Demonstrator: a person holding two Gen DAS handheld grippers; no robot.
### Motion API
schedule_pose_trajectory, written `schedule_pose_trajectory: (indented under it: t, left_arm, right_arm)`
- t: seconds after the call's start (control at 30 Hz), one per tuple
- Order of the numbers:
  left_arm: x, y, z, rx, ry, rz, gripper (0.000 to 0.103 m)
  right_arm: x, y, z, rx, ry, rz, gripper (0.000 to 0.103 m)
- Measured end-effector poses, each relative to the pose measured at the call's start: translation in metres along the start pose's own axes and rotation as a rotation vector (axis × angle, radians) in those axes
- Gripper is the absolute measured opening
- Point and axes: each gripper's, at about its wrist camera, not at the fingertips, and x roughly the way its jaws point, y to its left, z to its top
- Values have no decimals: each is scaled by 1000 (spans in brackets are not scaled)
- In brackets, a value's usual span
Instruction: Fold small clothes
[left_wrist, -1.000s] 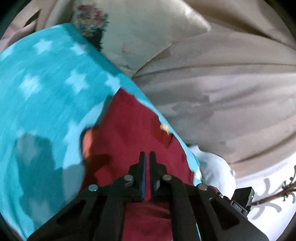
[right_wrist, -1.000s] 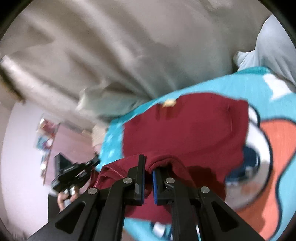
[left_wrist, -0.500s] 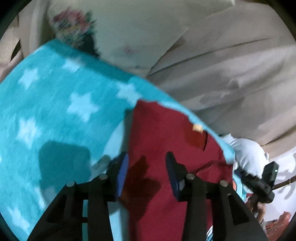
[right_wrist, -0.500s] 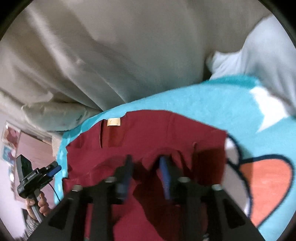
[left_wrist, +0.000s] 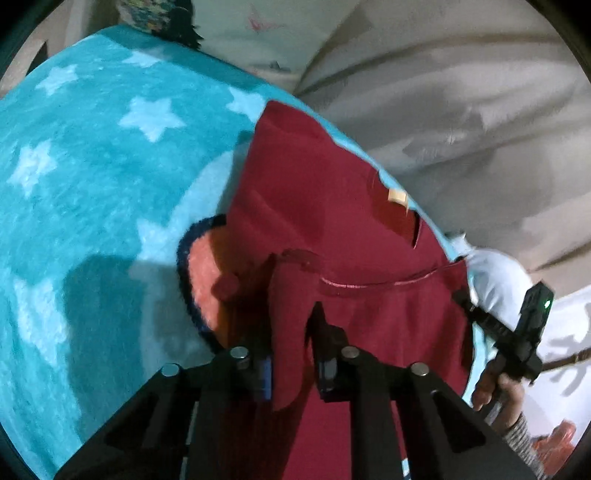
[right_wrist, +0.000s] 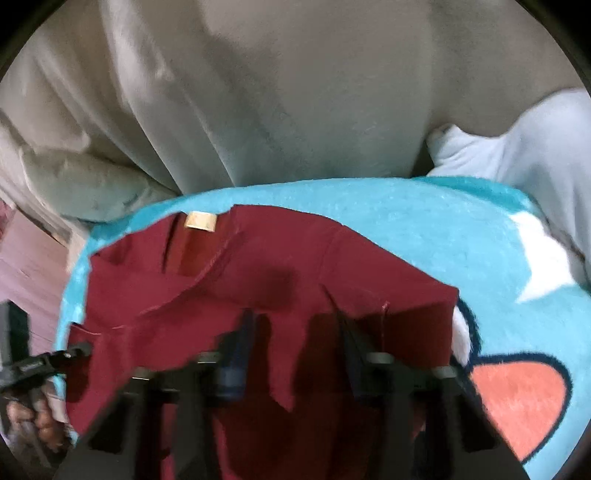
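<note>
A dark red small garment (left_wrist: 332, 206) with a tan label (left_wrist: 397, 195) lies on a turquoise star blanket (left_wrist: 85, 155); its near part is folded over the far part. My left gripper (left_wrist: 293, 314) is open, its jaws either side of a raised fold of red cloth, not closed on it. My right gripper (right_wrist: 295, 317) is open wide just above the same red garment (right_wrist: 258, 266), with loose cloth between the jaws. The tan label (right_wrist: 200, 220) sits at the far edge. The right gripper also shows in the left wrist view (left_wrist: 517, 332).
Beige sheets (left_wrist: 461, 110) and a pale pillow (right_wrist: 517, 147) lie beyond the turquoise blanket (right_wrist: 369, 206). A patterned cushion (left_wrist: 147, 14) sits at the far left corner. An orange and navy figure (right_wrist: 517, 398) is printed on the blanket beside the garment.
Both grippers opened and let go of the red cloth, which now lies folded over. The left jaws have since narrowed around a raised fold; the right jaws opened wider.
</note>
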Motion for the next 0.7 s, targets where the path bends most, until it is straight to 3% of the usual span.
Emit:
schedule_pose_trajectory:
  t: [0.17,0.3,0.4,0.53,0.63,0.67,0.7]
  left_arm:
    - [-34,-14,3,25,-70,-20,7]
    - [-50,-34,32,68,-138,-10,7]
    - [-45,-45,65,92,-157,-9,7]
    - [5,-51,105,147,-116,85,7]
    - [64,-33,113,139,-32,205,8]
    - [77,-26,114,133,-1,226,9]
    - [78,-22,114,127,-32,200,13]
  right_arm:
    - [-47,12,-2,24,-86,89,8]
    - [-75,16,8,11,-132,112,8]
    - [-72,5,22,53,-145,99,8]
    - [-30,-11,31,114,-86,43,8]
    - [18,-30,26,171,35,14,12]
    - [24,-37,24,196,37,21,12]
    - [23,-43,23,234,13,47,13]
